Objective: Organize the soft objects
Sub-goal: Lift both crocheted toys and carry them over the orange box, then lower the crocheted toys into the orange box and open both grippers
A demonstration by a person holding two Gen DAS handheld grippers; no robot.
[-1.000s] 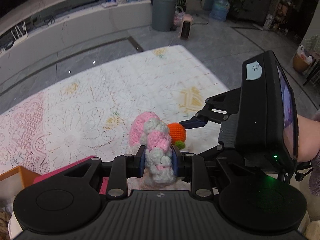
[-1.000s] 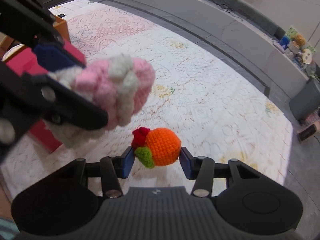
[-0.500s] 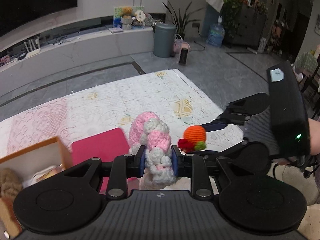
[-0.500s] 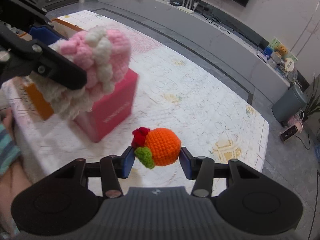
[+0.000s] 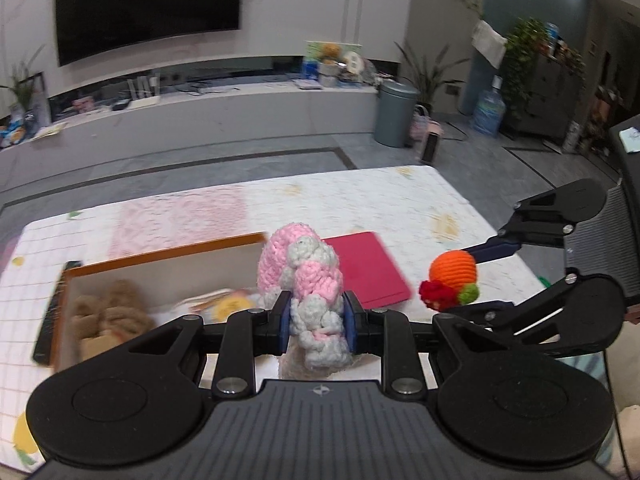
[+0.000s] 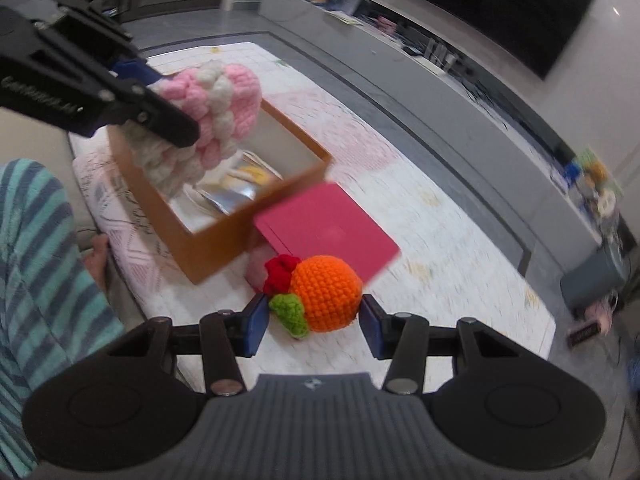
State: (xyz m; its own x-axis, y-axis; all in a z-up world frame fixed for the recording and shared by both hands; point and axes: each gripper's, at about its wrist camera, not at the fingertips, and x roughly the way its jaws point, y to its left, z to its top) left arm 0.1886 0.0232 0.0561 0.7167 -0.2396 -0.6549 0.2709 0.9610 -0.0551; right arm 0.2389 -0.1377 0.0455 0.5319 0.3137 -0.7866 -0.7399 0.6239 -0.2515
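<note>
My left gripper (image 5: 315,322) is shut on a pink and white crocheted toy (image 5: 308,280) and holds it in the air over the near edge of an open orange box (image 5: 160,258). The toy (image 6: 208,116) and the box (image 6: 224,228) also show in the right wrist view. My right gripper (image 6: 314,322) is shut on an orange crocheted ball (image 6: 326,292) with a red flower and green leaf, held above the table, right of the box. The ball (image 5: 452,274) hangs right of the left gripper. The box holds a brown plush (image 5: 108,312) and packets.
A red flat lid (image 6: 328,232) lies against the box on the lace tablecloth (image 6: 440,240). A black remote (image 5: 52,316) lies left of the box. A person in a striped sleeve (image 6: 44,264) is at the left. A grey bin (image 5: 394,114) stands on the floor beyond.
Both grippers rose and swung left with their toys. The orange box has come into full view under the pink toy, and the views now tilt up toward the room.
</note>
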